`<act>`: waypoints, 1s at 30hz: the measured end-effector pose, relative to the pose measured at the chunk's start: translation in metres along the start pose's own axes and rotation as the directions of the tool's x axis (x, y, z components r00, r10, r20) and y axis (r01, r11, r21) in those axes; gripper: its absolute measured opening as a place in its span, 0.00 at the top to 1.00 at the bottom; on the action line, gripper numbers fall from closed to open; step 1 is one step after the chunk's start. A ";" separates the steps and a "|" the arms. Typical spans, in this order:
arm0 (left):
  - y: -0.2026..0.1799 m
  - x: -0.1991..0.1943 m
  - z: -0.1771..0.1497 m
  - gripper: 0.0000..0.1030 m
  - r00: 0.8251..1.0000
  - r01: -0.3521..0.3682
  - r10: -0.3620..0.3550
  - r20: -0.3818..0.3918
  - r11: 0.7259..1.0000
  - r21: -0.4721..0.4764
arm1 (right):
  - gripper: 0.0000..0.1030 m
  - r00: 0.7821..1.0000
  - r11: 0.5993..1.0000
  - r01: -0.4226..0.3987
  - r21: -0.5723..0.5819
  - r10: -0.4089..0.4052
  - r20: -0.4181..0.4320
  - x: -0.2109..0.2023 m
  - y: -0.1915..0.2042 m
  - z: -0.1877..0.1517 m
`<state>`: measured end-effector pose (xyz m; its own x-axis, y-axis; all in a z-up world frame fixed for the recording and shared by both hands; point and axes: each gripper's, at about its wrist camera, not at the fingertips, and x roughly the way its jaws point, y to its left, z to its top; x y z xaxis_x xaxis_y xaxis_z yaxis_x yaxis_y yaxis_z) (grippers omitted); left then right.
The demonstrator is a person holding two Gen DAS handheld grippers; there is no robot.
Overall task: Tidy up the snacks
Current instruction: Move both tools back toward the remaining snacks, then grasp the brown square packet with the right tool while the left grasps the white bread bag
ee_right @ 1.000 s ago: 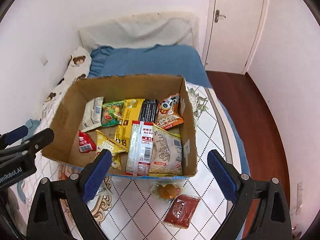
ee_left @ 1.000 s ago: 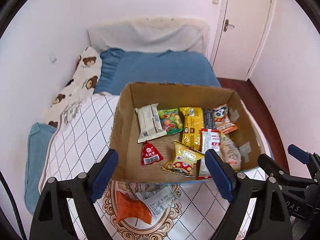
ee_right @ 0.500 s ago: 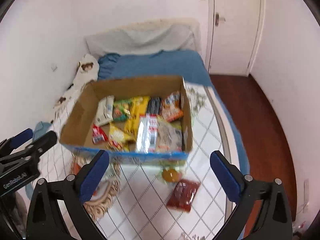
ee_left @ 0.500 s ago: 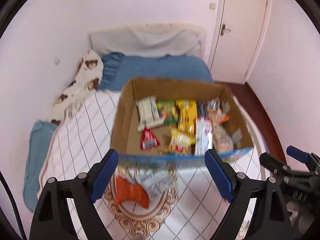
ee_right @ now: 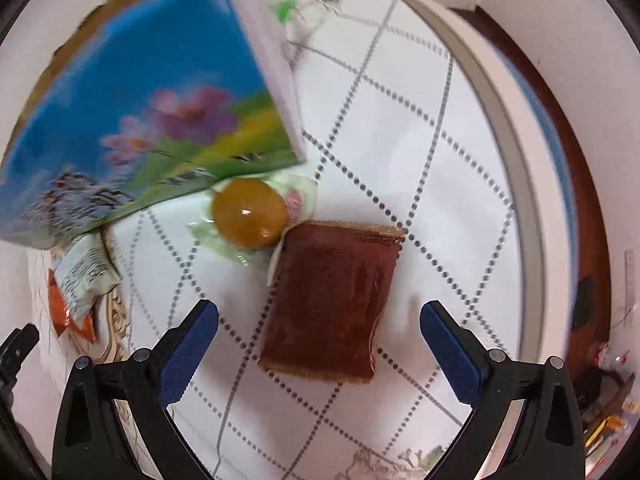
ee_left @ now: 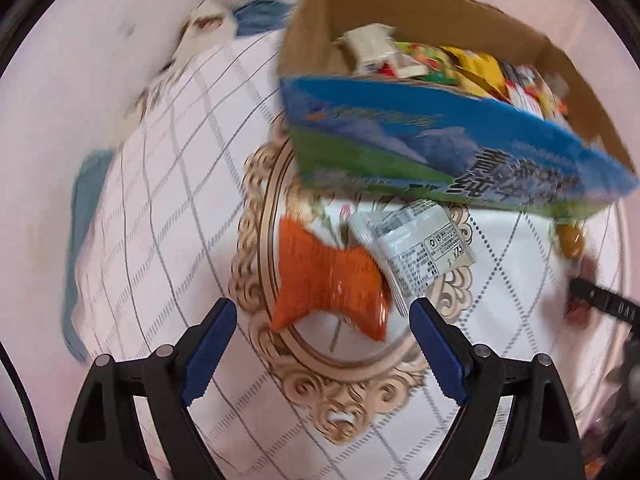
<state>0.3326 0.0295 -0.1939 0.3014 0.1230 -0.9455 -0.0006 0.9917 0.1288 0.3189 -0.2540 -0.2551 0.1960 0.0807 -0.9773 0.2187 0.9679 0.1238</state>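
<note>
While four packets lie loose on the quilt (ee_left: 168, 184) outside the cardboard box (ee_left: 440, 152), we judge the step in hand to be the reach for the stragglers, one claw to each pair. The orange packet (ee_left: 328, 280) sits in front of the box's near wall, toward its left corner, with the white printed packet (ee_left: 416, 244) touching its right side and partly tucked under that wall. Our left gripper (ee_left: 323, 330) hangs over the orange packet with its jaws wide apart and nothing between them.

By the box's near right corner the dark red packet (ee_right: 332, 300) lies flat on the quilt, and the clear packet with the amber ball (ee_right: 250, 214) touches its upper left corner and runs just under the box's edge. Our right gripper (ee_right: 319, 332) is spread open above the red packet, its blue pads either side of it and not touching.

Inside the box we see other snacks already lying close together, mostly toward the right.

Next, as we judge it, each claw must come down until the pads straddle its packet, then close on a raised edge or crimped seam; both packets are flat and slick, so a grip on the middle may slide. Lifting the red one may drag the clear packet along.
</note>
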 end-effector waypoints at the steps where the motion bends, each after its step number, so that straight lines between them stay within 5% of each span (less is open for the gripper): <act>1: -0.008 0.002 0.002 0.14 1.000 -0.011 0.010 0.011 0.999 0.054 | 0.00 1.000 1.000 0.008 0.002 -0.008 -0.009 0.006 -0.001 0.000; 6: -0.056 0.020 0.015 0.14 0.998 -0.062 0.064 0.007 0.933 0.354 | 0.00 0.999 1.000 0.016 0.003 -0.015 -0.036 0.024 0.000 0.001; 12: -0.098 0.038 0.016 0.14 0.994 -0.082 0.105 -0.009 0.826 0.558 | 0.00 0.998 1.000 -0.007 0.019 0.008 -0.062 0.030 -0.002 0.008; 15: -0.110 0.047 0.016 0.14 0.993 -0.077 0.115 -0.024 0.795 0.602 | 0.00 0.996 1.000 -0.021 0.020 0.023 -0.085 0.033 -0.007 0.011; 18: -0.116 0.054 0.016 0.35 0.992 -0.053 0.111 -0.057 0.786 0.616 | 0.00 0.992 1.000 -0.024 -0.010 0.022 -0.125 0.038 -0.006 0.014; 21: -0.120 0.054 0.017 0.40 0.992 -0.049 0.111 -0.065 0.796 0.603 | 0.02 0.994 0.999 -0.037 -0.033 0.033 -0.105 0.036 -0.003 0.021; 23: -0.119 0.051 0.017 0.42 0.992 -0.012 0.080 -0.098 0.832 0.555 | 0.24 0.999 0.996 0.010 -0.089 -0.014 -0.039 0.028 0.002 0.016; 25: -0.114 0.048 0.014 0.42 0.989 0.043 0.032 -0.146 0.877 0.478 | 0.35 1.000 0.991 0.026 -0.129 -0.025 0.006 0.019 0.008 0.009; 28: -0.100 0.049 -0.001 0.42 0.968 0.113 -0.034 -0.250 0.943 0.313 | 0.37 1.000 0.987 0.023 -0.161 -0.021 0.012 0.012 0.015 -0.002; 30: -0.092 0.051 -0.017 0.42 0.951 0.149 -0.077 -0.300 0.963 0.225 | 0.37 1.000 0.984 0.012 -0.178 -0.012 0.003 0.011 0.020 -0.012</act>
<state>0.3322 -0.0550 -0.2590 0.0001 0.0521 -0.9986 0.2586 0.9647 0.0503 0.3139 -0.2312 -0.2652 0.1960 0.0685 -0.9782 0.0474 0.9957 0.0792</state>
